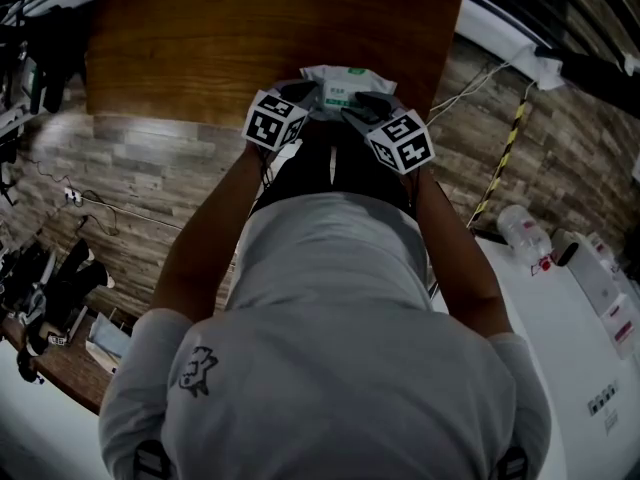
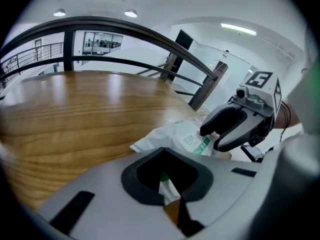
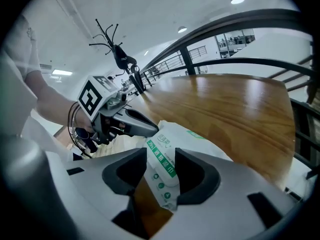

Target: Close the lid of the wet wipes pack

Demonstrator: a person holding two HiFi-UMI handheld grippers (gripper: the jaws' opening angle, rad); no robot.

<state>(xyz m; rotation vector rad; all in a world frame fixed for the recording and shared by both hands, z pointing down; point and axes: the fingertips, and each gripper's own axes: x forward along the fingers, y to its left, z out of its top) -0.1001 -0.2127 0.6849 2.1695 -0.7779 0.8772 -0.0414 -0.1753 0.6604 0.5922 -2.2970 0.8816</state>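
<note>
left gripper (image 2: 167, 186) pinches the wet wipes pack (image 2: 175, 136) shut at 9 o'clock, right gripper (image 3: 161, 171) straddles its 3 o'clock end wide open (not squeezing), so a push might buckle it.

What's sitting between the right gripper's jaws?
The wet wipes pack: its end lies between the right gripper's open jaws, seen in the right gripper view.

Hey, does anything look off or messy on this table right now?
Only the wet wipes pack: it lies close to the wooden table's near edge, wrapper rumpled, one end pinched in the left tool. Nothing looks spilled.
</note>
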